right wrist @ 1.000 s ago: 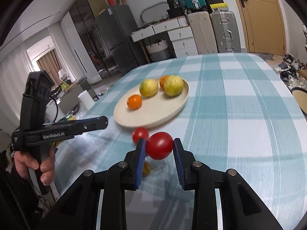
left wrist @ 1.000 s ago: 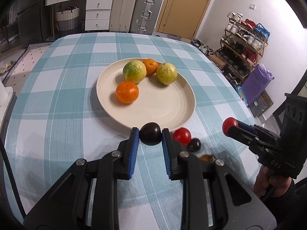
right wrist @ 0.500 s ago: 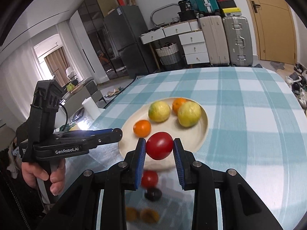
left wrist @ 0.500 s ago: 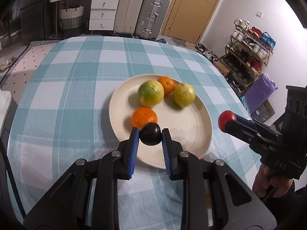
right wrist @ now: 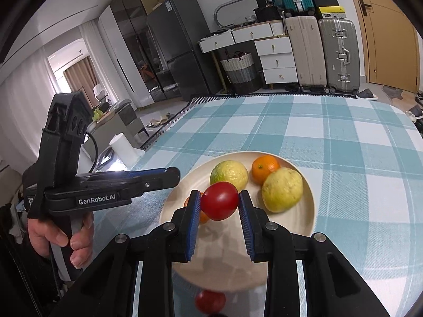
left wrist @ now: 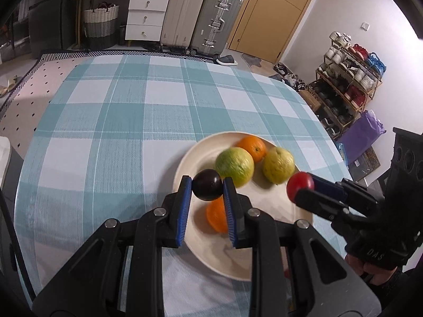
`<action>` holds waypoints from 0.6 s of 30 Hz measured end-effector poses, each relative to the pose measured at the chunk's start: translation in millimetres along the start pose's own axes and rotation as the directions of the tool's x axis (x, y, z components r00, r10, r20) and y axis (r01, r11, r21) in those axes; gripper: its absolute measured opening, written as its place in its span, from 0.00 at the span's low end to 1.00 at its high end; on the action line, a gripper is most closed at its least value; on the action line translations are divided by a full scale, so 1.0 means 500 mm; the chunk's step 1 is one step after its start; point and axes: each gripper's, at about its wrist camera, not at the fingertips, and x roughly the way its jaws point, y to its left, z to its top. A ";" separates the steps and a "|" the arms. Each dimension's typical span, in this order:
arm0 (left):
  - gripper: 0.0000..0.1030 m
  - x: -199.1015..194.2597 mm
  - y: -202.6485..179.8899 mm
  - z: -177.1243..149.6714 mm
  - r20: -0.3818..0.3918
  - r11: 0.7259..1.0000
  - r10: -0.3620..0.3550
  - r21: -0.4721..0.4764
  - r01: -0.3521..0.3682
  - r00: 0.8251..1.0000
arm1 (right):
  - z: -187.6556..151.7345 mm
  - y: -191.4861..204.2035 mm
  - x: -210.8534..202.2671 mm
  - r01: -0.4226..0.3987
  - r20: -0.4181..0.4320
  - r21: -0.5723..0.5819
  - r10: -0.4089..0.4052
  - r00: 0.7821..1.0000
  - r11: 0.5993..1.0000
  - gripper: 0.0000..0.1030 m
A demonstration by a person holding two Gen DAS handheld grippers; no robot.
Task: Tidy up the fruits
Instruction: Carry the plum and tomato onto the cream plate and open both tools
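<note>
My left gripper [left wrist: 207, 189] is shut on a dark plum [left wrist: 207, 188], held in the air over the near left part of the cream plate [left wrist: 264, 261]. My right gripper [right wrist: 219, 202] is shut on a red tomato [right wrist: 220, 200], also above the plate [right wrist: 309, 206]; in the left wrist view that tomato [left wrist: 300, 187] shows at the right. On the plate lie a green-yellow citrus [left wrist: 234, 166], a yellow citrus [left wrist: 279, 165] and two oranges [left wrist: 251, 148], one of them [left wrist: 216, 215] partly hidden behind my left fingers.
Another red tomato [right wrist: 210, 301] lies on the checked tablecloth [right wrist: 357, 142] just in front of the plate. A hand [right wrist: 60, 235] grips the left tool. Suitcases, drawers, a shoe rack and a fridge stand beyond the table.
Both grippers have carried their fruit forward from the cloth in front of the plate to above the plate. The loose fruit on the cloth has dropped behind them.
</note>
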 end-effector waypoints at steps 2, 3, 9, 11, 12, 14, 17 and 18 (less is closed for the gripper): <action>0.21 0.013 0.006 0.007 -0.007 1.000 -0.003 -0.006 0.003 1.000 | 0.005 0.000 0.014 0.000 -0.009 0.000 0.000 1.000 1.000 0.29; 0.21 0.019 0.009 0.010 -0.012 1.000 -0.008 -0.010 0.008 1.000 | 0.007 0.000 0.022 0.003 -0.016 0.000 -0.003 1.000 1.000 0.29; 0.21 0.051 0.016 0.018 -0.038 1.000 -0.028 -0.011 0.028 0.999 | 0.011 -0.007 0.066 0.013 -0.054 0.006 -0.013 0.998 1.000 0.29; 0.21 0.060 0.016 0.018 -0.047 0.999 -0.034 -0.013 0.034 0.998 | 0.011 -0.011 0.077 0.013 -0.065 0.013 -0.012 0.998 1.000 0.29; 0.21 0.064 0.016 0.018 -0.050 0.999 -0.036 -0.011 0.035 0.998 | 0.010 -0.012 0.082 0.012 -0.074 0.016 -0.011 0.997 1.000 0.29; 0.21 0.071 0.016 0.016 -0.058 0.999 -0.038 -0.012 0.037 0.998 | 0.008 -0.012 0.091 0.016 -0.090 0.015 -0.014 0.996 1.000 0.29; 0.21 0.077 0.018 0.017 -0.066 0.998 -0.056 -0.019 0.055 0.996 | 0.004 -0.008 0.103 0.021 -0.107 0.002 -0.021 0.994 1.000 0.29; 0.21 0.078 0.018 0.018 -0.066 0.998 -0.057 -0.024 0.056 0.996 | 0.003 -0.007 0.105 0.021 -0.108 0.000 -0.020 0.994 1.000 0.29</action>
